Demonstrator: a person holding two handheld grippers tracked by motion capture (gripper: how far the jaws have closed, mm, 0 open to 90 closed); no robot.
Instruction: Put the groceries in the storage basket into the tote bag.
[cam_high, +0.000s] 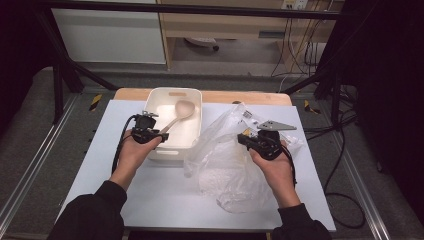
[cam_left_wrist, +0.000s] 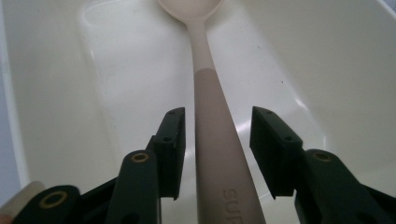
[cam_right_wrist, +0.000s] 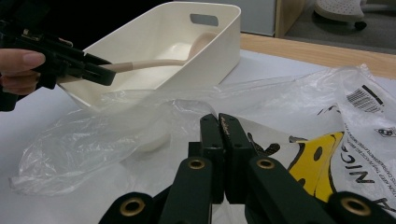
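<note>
While the spoon (cam_left_wrist: 212, 121) lies in the white bin (cam_high: 159, 102), the left gripper (cam_high: 159, 136) straddles its handle and the right gripper (cam_right_wrist: 223, 140) pinches the plastic bag (cam_right_wrist: 116, 126).

Spoon: bowl toward the bin's far end, handle slanting back over the near rim; left gripper view shows the handle running between the jaws, a gap visible on either side, pads not pressing; jaws apart. Bin: at the far left of the white table sheet (cam_high: 150, 195), just beside the bag. Bag: clear, crumpled, yellow print and a barcode label, spread over the sheet's right half; right gripper's jaws closed together on a fold of it. Each gripper is held in a hand; sleeves dark.
</note>
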